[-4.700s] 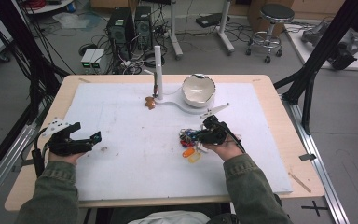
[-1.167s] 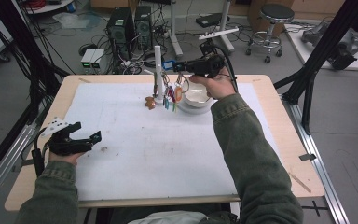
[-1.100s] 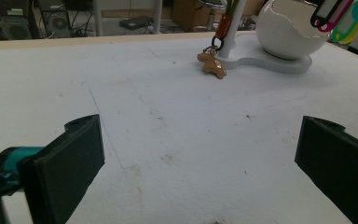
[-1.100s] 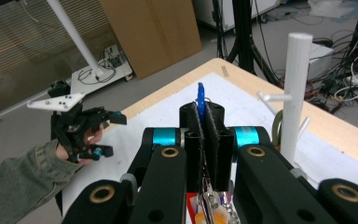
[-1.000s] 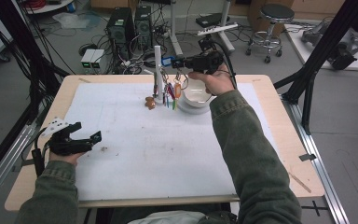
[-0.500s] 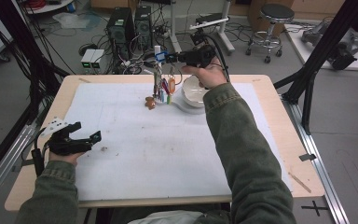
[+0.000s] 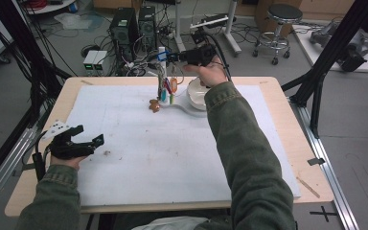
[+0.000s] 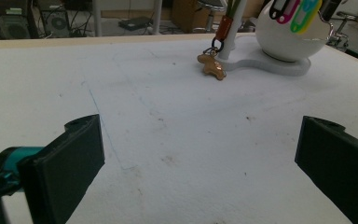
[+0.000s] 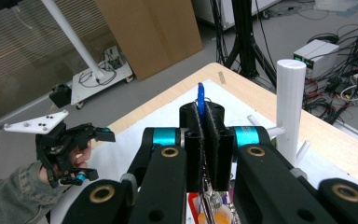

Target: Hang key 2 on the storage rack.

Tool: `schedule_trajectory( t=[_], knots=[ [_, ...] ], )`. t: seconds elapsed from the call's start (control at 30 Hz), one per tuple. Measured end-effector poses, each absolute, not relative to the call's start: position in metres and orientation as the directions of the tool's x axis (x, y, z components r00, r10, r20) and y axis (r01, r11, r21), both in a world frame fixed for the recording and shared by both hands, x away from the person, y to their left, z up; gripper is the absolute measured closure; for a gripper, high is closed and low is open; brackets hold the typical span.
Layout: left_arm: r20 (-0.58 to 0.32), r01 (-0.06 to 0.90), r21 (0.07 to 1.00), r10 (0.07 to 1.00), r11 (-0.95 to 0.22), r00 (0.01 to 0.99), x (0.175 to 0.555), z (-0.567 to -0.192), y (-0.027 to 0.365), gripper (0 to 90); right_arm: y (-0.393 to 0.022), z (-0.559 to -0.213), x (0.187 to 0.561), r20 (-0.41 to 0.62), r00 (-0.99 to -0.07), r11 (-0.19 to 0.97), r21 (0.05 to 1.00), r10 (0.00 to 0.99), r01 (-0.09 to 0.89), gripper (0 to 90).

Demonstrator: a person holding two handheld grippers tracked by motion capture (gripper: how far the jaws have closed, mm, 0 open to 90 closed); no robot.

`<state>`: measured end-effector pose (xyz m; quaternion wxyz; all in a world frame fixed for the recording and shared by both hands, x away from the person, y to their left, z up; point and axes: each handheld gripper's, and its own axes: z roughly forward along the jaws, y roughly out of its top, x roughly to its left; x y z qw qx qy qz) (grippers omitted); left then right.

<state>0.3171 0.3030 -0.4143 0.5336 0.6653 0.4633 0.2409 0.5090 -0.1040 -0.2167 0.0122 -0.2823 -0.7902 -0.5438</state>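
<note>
Key bunch [image 7: 167,86] raised, between shut jaws

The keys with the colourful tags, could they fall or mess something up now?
Maybe. The right gripper pinches the bunch of keys and tags only by a thin blue tag, so the bunch might slip out. It dangles right beside the white stand, whose pegs are short, so it could miss or slide off a peg. A bump might also tip the stand toward the white bowl.
</note>
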Motion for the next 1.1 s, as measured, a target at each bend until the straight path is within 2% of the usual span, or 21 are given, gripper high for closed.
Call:
schedule_trajectory(
  t=[0.67,1.1],
  knots=[
    [-0.177,0.359,0.933,0.872,0.002,0.456,0.317,-0.414,0.304,1.7,-0.091,-0.222,0.531,0.338,-0.835,0.242,0.849,0.434,0.469,87.2],
    [-0.174,0.359,0.934,0.871,-0.002,0.460,0.317,-0.414,0.304,1.6,-0.091,-0.234,0.543,0.349,-0.793,0.235,0.826,0.498,0.512,87.1]
  ],
)
